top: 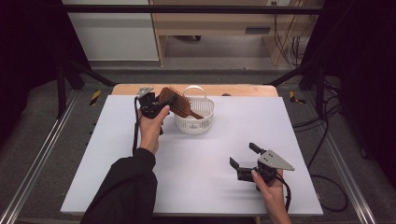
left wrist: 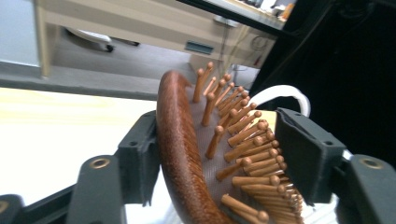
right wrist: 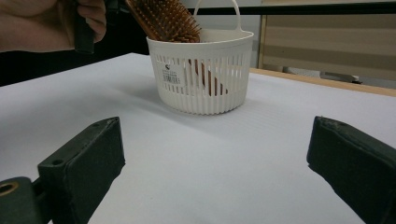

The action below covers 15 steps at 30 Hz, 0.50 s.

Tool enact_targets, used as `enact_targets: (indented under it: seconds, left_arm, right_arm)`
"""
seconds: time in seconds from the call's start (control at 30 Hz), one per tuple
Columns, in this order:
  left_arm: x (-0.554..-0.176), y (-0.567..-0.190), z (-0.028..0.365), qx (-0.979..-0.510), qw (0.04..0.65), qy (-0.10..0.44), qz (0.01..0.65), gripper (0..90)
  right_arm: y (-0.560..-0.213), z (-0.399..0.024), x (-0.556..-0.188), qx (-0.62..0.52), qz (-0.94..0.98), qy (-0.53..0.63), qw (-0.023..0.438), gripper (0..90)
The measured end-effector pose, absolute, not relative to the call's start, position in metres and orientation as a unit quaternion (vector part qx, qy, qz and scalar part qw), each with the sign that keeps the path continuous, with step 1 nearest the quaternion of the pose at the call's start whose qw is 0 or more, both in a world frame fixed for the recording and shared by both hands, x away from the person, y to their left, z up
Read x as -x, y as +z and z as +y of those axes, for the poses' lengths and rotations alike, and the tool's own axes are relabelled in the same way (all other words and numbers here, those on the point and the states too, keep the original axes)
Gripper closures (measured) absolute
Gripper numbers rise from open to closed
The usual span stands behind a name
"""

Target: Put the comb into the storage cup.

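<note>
A brown wooden hairbrush (top: 176,100) leans with its handle down inside a white slotted basket (top: 195,122) at the back of the table. My left gripper (top: 161,103) holds the brush head at the basket's left rim. In the left gripper view one pad lies against the brush's wooden back (left wrist: 182,154) and the other meets the bristle tips, with my left gripper (left wrist: 215,135) around it. My right gripper (top: 242,154) rests near the front right, open, nothing between its jaws. The right gripper view (right wrist: 212,154) looks at the basket (right wrist: 201,84) and the brush (right wrist: 166,18) farther off.
A white board (top: 210,186) covers the table; a strip of bare wood (top: 243,89) shows at its far edge. Metal rails run along both sides. Cables (top: 327,177) lie on the floor to the right.
</note>
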<state>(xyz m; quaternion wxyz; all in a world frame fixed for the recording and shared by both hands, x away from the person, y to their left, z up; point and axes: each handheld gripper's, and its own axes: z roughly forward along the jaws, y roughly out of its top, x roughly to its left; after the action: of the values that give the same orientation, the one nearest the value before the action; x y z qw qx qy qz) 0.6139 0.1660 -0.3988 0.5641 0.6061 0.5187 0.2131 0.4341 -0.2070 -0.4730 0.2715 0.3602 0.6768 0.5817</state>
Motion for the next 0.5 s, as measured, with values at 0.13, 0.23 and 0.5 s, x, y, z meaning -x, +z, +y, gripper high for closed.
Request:
enact_targets:
  seconds: [0.13, 0.23, 0.5]
  left_arm:
    - [-0.6131, -0.3976, 0.1716, -0.601, 0.568, 0.224, 0.516, 28.6]
    - [-0.6102, -0.3936, 0.1720, -0.603, 0.568, 0.246, 0.503, 28.6]
    - [-0.6058, -0.3890, 0.1685, -0.609, 0.567, 0.274, 0.483, 24.6]
  right_arm:
    - [-0.4731, -0.2069, -0.4343, -0.360, 0.677, 0.582, 0.272, 4.3]
    - [-0.4734, -0.2063, -0.4343, -0.360, 0.678, 0.581, 0.270, 4.3]
    - [-0.4735, -0.2056, -0.4341, -0.360, 0.678, 0.581, 0.271, 4.1]
